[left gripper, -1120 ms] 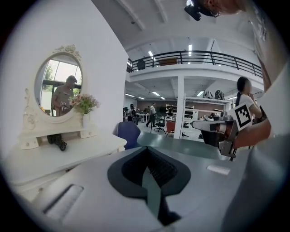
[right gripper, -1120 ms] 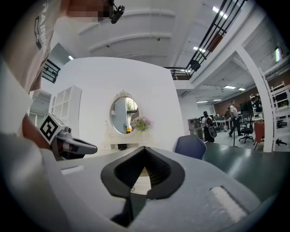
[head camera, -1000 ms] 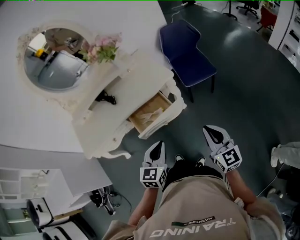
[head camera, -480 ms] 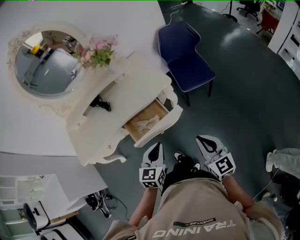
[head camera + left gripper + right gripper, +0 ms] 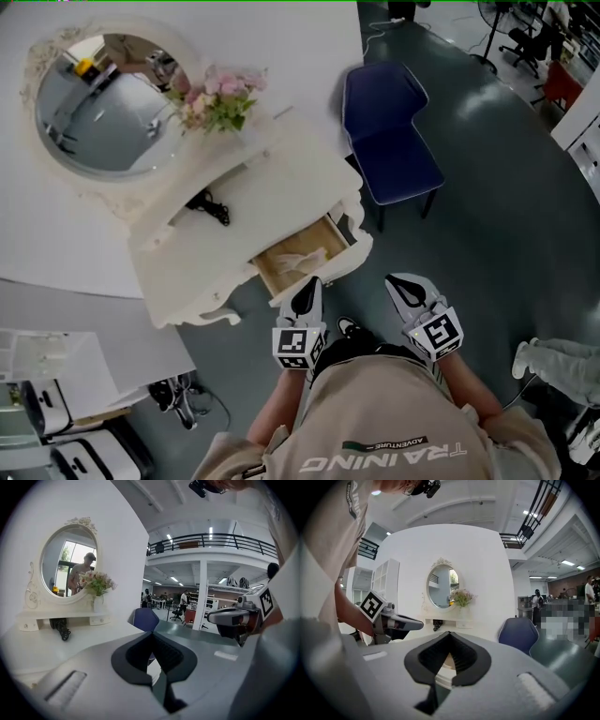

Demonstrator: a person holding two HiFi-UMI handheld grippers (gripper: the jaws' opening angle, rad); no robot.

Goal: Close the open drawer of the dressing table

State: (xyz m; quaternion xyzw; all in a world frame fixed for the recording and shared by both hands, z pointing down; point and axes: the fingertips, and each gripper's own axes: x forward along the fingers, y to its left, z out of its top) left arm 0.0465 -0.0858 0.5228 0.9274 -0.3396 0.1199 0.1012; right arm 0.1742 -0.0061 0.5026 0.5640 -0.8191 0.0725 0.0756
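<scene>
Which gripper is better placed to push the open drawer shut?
Left. The left gripper points at the drawer front, close to it; the right gripper hangs farther right, over the floor.

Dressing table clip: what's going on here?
A person stands at the white dressing table with a gripper in each hand. Its drawer is open. The left gripper, shut and empty, points at the drawer front; whether it touches is unclear. The right gripper, also shut and empty, hangs beside it.
</scene>
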